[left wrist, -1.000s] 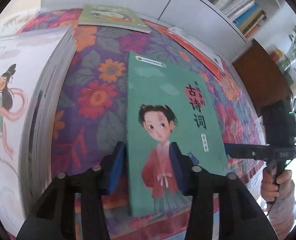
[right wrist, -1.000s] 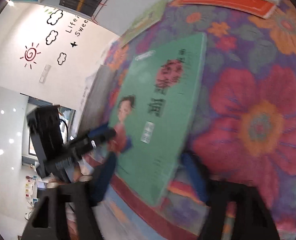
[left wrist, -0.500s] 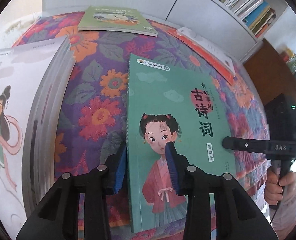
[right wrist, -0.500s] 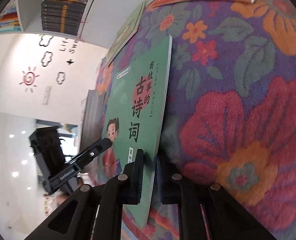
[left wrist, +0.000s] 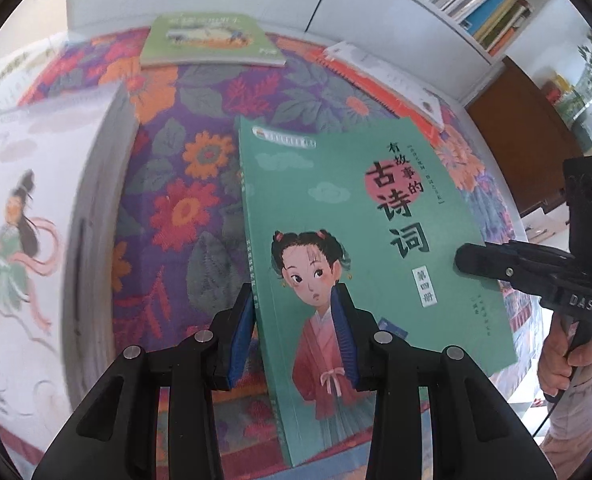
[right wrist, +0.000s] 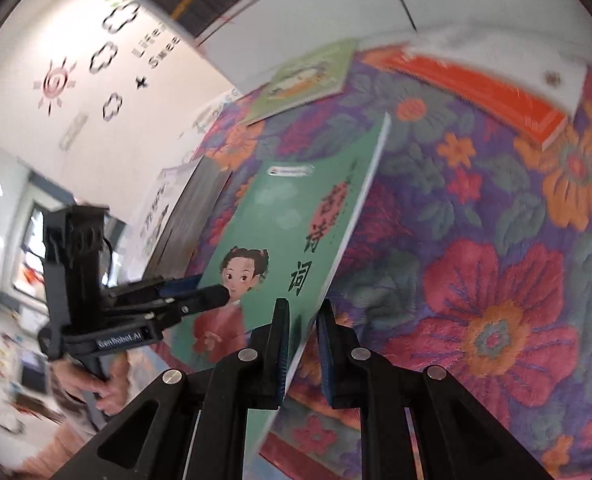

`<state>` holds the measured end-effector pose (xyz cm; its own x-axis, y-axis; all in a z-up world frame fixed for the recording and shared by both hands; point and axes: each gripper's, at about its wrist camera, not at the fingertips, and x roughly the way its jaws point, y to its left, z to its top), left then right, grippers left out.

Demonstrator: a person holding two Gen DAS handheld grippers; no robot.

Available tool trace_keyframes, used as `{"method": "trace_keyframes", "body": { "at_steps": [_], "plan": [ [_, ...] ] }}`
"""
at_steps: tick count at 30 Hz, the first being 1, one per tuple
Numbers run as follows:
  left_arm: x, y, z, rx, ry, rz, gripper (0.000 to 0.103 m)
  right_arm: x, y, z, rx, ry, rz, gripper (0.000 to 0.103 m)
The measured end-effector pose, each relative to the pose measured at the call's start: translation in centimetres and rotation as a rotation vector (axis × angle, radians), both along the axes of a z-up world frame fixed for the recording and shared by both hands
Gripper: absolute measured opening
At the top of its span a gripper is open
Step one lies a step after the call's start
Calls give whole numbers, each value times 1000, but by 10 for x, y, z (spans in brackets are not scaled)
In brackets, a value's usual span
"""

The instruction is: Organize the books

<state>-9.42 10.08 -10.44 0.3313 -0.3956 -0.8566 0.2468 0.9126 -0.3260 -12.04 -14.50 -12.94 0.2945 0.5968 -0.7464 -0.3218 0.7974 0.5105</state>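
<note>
Black plastic left gripper (left wrist: 292, 328), blue-padded jaws, silver screws; right gripper (right wrist: 301, 346) alike ("DAS" marking).

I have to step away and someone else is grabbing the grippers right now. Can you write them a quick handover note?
Left gripper: shut on the teal poetry book at its spine edge.
Right gripper: shut on the same book's opposite edge; book is tilted up off the floral cloth.
Big white stack stands left; green book and orange book lie at the far side.
Left: place the teal book, then the other two.
</note>
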Motion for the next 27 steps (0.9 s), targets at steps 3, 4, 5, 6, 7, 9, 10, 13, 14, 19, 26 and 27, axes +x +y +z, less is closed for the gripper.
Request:
{"method": "trace_keyframes", "body": {
  "at_steps": [3,4,5,6,7,9,10,13,14,19,26,27],
  "plan": [
    [-3,1,13,-5,-27,-17,34,-4,4,11,1,-18,6,14],
    [-3,1,16,-13,-29,-21,34,-6,3,14,-7,-24,5,14],
    [-2,1,18,-21,-29,-25,34,-8,4,17,-10,-29,2,14],
    [-3,2,21,-31,-33,-25,34,-10,4,19,-11,-33,-1,14],
    [-4,3,24,-32,-40,-24,34,-12,4,23,-14,-41,0,14],
    [-5,4,30,-29,-48,-21,34,-15,6,29,-22,-48,3,14],
    [-6,5,33,-25,-56,-19,34,-17,9,33,-32,-52,5,14],
    [-7,15,47,-28,-87,-8,34,-21,19,47,-54,-80,23,14],
    [-6,21,52,-36,-96,-2,34,-22,22,52,-57,-87,28,14],
    [0,57,76,-73,-138,35,34,-12,46,74,-29,-115,45,15],
    [5,127,99,-53,-190,127,34,8,113,89,8,-132,125,15],
    [6,136,100,-49,-192,142,34,11,126,89,12,-133,140,15]
  ]
}}
